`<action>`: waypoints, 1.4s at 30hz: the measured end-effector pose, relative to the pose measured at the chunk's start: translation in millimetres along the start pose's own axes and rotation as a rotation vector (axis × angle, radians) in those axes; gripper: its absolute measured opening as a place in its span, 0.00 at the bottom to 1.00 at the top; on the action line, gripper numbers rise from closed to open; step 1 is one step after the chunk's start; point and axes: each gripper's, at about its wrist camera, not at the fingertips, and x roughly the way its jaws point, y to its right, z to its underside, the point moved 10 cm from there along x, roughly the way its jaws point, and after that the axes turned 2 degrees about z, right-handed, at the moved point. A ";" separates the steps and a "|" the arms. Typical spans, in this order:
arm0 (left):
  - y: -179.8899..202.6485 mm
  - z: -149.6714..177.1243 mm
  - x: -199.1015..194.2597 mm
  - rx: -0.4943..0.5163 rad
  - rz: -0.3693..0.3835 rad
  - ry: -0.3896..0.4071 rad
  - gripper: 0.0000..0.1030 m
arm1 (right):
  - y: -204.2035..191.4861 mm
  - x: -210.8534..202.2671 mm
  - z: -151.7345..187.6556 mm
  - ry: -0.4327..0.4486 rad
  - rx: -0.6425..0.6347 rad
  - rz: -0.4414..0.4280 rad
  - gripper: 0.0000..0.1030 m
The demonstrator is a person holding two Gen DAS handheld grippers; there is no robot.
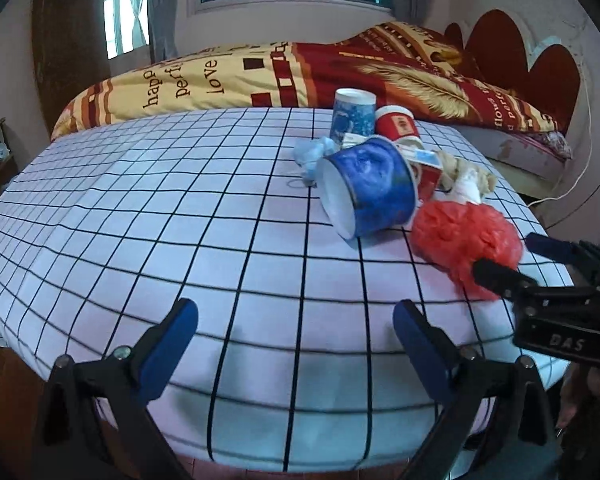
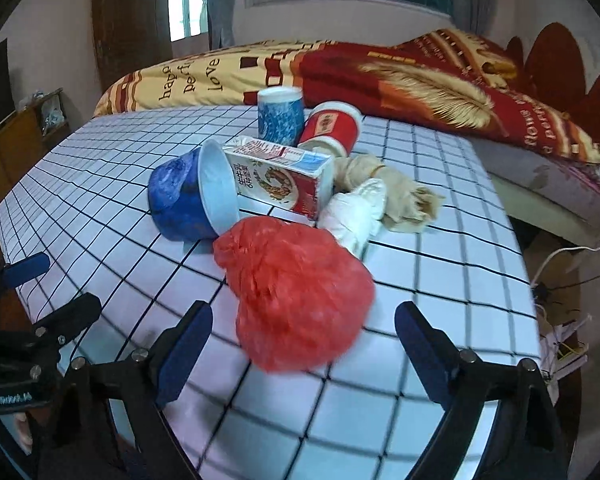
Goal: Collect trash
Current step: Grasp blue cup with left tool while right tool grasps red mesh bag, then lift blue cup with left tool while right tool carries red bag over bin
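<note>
A heap of trash lies on the checked tablecloth (image 1: 140, 216): a crumpled red plastic bag (image 2: 296, 292), a tipped blue paper bowl (image 2: 192, 196), a milk carton (image 2: 288, 178), a red paper cup (image 2: 332, 126), an upright blue cup (image 2: 280, 114), white tissue (image 2: 356, 212) and beige crumpled paper (image 2: 400, 192). My right gripper (image 2: 304, 344) is open, its fingers on either side of the red bag (image 1: 460, 240). My left gripper (image 1: 296, 340) is open and empty over the table's near edge, left of the heap. The blue bowl (image 1: 372, 192) also shows in the left wrist view.
A bed with a red and yellow quilt (image 1: 300, 68) stands right behind the table. A wooden cabinet (image 2: 16, 136) is at the left. A white cable (image 2: 560, 252) and clutter lie on the floor at the right of the table.
</note>
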 end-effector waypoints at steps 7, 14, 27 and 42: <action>11.4 -8.8 6.3 0.011 0.021 0.001 0.96 | -4.6 -0.1 -3.8 -0.002 0.018 -0.099 0.32; 40.3 -27.8 18.8 0.039 0.043 0.008 0.96 | 19.6 -24.9 -19.4 0.089 0.040 -0.045 0.32; 48.9 -59.7 56.0 -0.050 0.098 -0.004 0.54 | 48.5 6.3 -40.6 0.077 0.118 -0.021 0.32; 56.4 -52.6 -1.6 0.019 0.121 0.078 0.52 | 34.4 -43.6 -30.8 0.153 0.062 -0.034 0.29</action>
